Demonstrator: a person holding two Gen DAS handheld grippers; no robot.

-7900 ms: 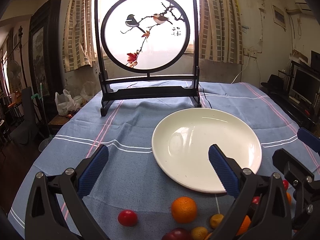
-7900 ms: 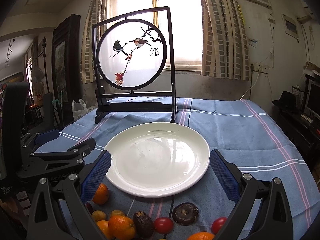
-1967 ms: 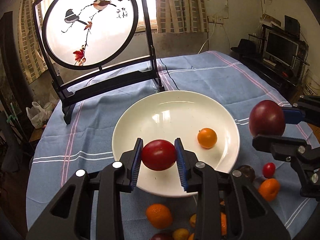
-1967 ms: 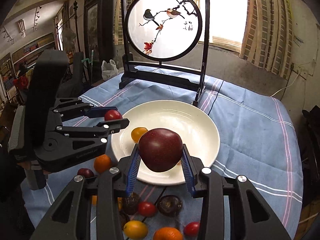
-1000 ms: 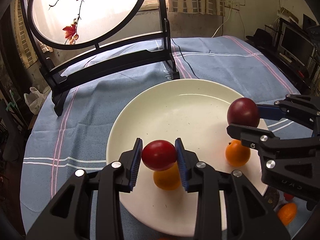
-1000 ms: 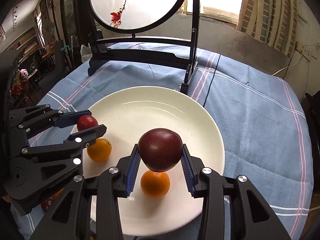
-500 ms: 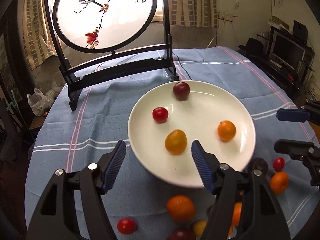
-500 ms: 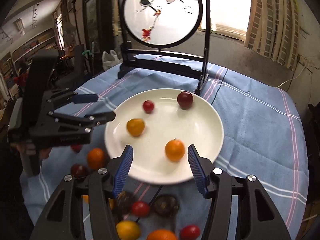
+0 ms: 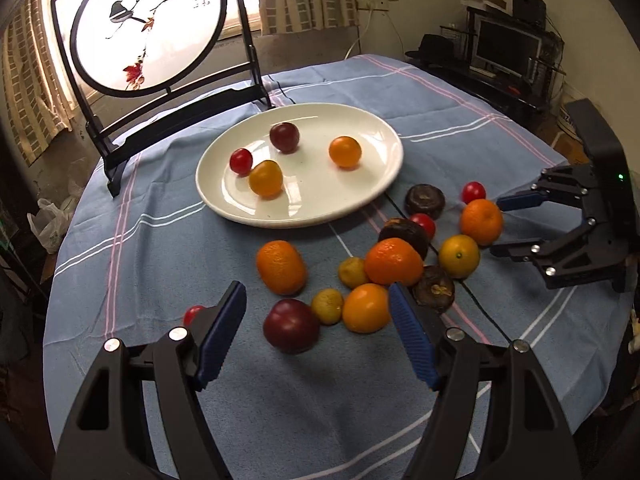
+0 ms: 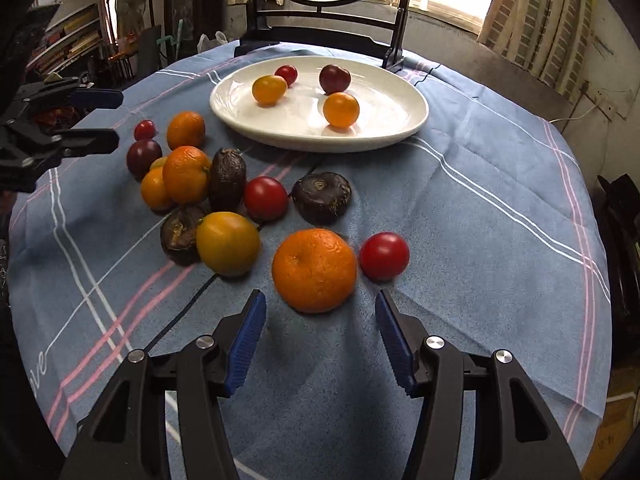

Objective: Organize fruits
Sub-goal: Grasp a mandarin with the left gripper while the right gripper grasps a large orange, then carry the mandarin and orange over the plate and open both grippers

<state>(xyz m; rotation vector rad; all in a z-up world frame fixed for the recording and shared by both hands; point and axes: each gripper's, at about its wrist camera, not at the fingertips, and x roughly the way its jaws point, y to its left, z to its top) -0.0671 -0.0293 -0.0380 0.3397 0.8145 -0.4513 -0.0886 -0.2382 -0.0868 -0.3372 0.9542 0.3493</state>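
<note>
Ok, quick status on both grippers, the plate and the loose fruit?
left gripper: open, empty, above the dark plum
right gripper: open, empty, behind the big orange
plate: holds four fruits
loose fruit: on the tablecloth

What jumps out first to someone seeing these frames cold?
The loose pile of oranges, tomatoes and dark fruits on the blue tablecloth, in front of both open hand-held grippers, left and right. Behind it, the white plate holds four fruits, and farther back stands the backlit round bird screen.
</note>
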